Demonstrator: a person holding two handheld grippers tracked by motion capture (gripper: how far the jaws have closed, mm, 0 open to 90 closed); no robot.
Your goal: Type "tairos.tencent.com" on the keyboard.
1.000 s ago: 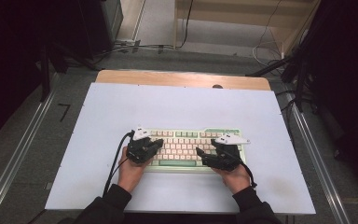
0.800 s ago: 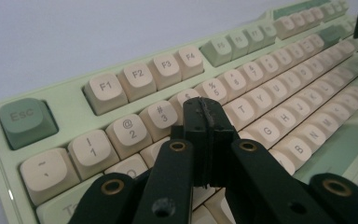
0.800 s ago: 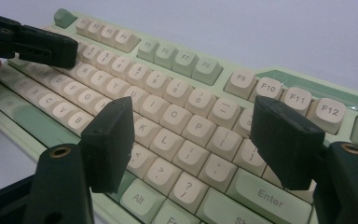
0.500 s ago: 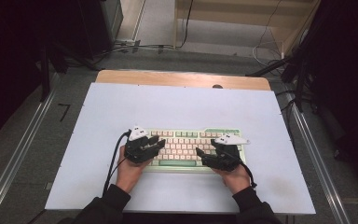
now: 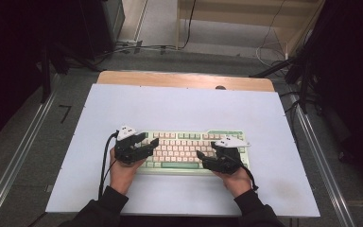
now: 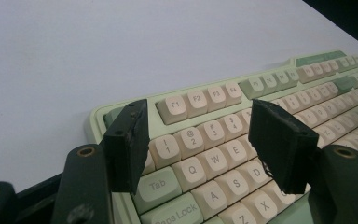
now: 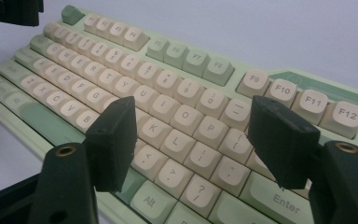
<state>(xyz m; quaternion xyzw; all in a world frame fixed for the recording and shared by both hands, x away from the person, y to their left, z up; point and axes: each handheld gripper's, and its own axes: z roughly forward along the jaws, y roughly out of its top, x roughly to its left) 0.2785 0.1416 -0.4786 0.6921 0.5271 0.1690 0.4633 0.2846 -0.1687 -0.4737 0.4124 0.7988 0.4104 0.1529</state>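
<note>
On the white desk (image 5: 179, 106), the green keyboard (image 5: 189, 146) lies near the front edge, your left gripper (image 5: 149, 140) just opening and right gripper (image 5: 203, 158) wide, both empty over it: drop either and its jaws mash stray keys.

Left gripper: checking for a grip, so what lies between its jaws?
In the left gripper view, nothing is gripped: the left gripper, jaws just opened, frames bare keyboard keys.
</note>
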